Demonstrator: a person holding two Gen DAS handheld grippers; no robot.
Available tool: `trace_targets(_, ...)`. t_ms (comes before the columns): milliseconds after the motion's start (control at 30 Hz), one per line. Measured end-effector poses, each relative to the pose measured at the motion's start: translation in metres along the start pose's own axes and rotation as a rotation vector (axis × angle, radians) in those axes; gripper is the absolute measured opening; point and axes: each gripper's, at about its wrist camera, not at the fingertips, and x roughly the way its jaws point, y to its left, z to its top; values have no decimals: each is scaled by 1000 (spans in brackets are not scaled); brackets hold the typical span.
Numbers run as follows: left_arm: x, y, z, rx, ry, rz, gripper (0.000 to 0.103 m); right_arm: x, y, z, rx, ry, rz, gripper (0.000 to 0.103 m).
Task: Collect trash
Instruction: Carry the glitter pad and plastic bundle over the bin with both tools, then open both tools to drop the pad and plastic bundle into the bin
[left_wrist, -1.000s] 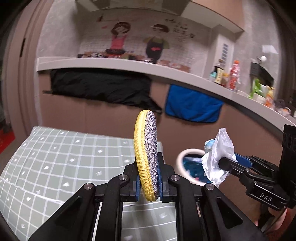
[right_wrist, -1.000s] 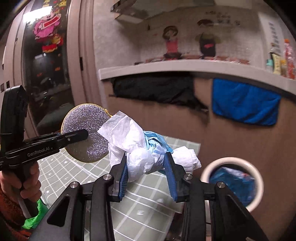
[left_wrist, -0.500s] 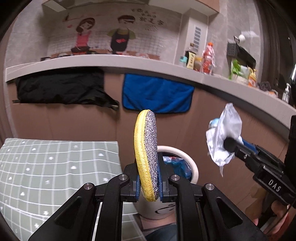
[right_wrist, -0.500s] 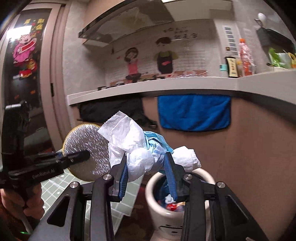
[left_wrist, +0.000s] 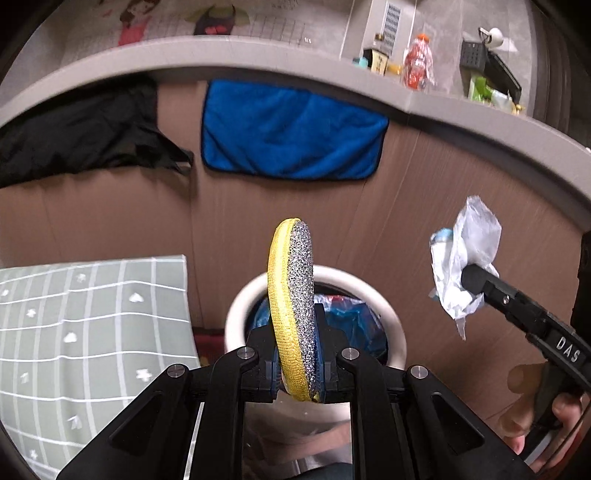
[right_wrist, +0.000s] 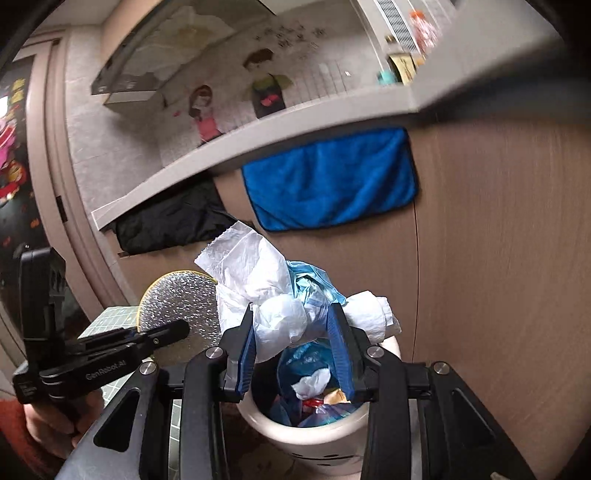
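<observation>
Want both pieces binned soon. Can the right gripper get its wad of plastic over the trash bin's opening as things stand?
Probably yes. The right gripper holds the plastic wad right above the white trash bin; its mouth is open and nothing blocks it. The left gripper with the scouring pad stays off to the side.

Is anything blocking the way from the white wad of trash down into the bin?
Nothing visible does. The right gripper holds the wad just above the bin, whose mouth is open, with only trash lying inside. The sponge in the left gripper is off to the side.
</observation>
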Motion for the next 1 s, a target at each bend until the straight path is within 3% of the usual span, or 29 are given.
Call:
trace_targets(300,72,16,-6,-59,159,-42,14,59,-19,-5,59,92,23,34)
trace_targets(600,110,20,-7,-63,206,-47,14,85,-36,-9,98,138,27,34)
trace_targets(867,110,22,-9,-50,218,-60,15,116,-47,-28,183,210,84,34)
trace_targets(933,109,22,-9,-54,217,-82,19,119,-49,-31,187,211,72,36)
trace_targets(1000,111,22,-7,-52,222,-104,31,118,-51,-32,188,201,49,39)
